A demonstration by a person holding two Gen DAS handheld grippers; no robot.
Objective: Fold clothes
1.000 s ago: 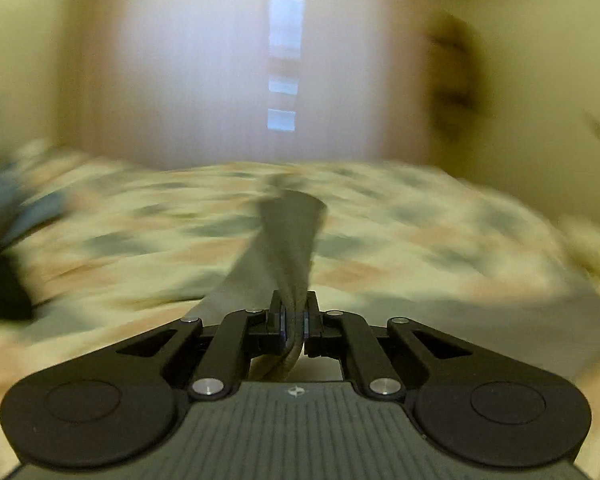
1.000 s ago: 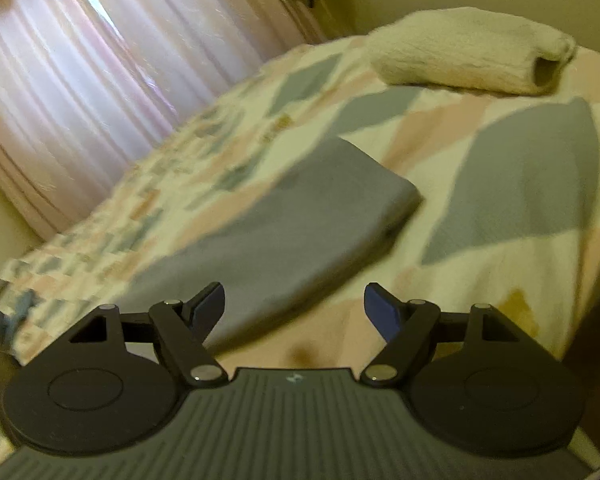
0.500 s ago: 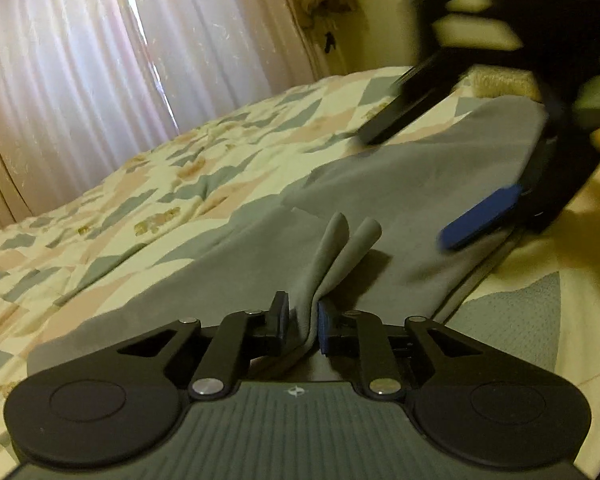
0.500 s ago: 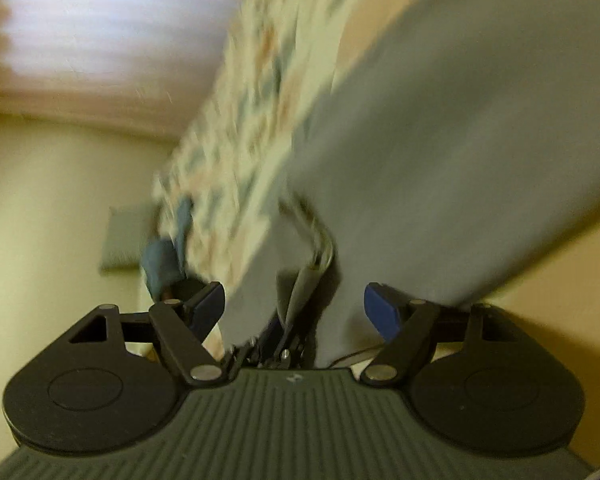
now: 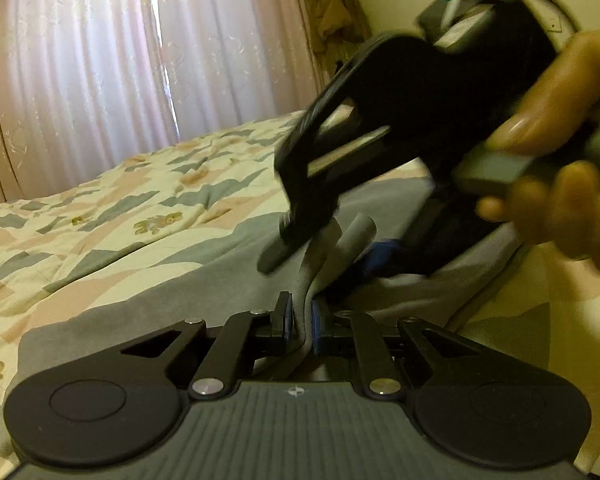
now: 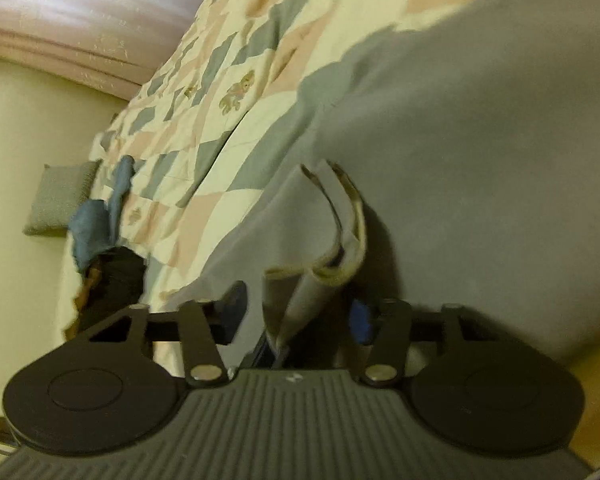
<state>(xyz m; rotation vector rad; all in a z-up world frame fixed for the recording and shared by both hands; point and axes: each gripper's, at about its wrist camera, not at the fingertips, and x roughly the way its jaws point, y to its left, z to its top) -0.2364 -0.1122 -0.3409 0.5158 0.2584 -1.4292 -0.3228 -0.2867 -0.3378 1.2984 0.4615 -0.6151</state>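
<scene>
Grey garment (image 5: 204, 280) lies spread on the patchwork quilt (image 5: 112, 208), near the bed's edge. Left gripper (image 5: 299, 322) pinches a raised fold of it, pads tight on the cloth, as half a second ago; its jaws are easing shut a touch more. Right gripper (image 6: 298, 312), then off to the side and blurred, has come in over that same fold; its jaws, wide before, are closing with the upright cloth between them, pads not yet pressing. A hand (image 5: 560, 168) grips its handle. Curtains (image 5: 100, 60) behind.
</scene>
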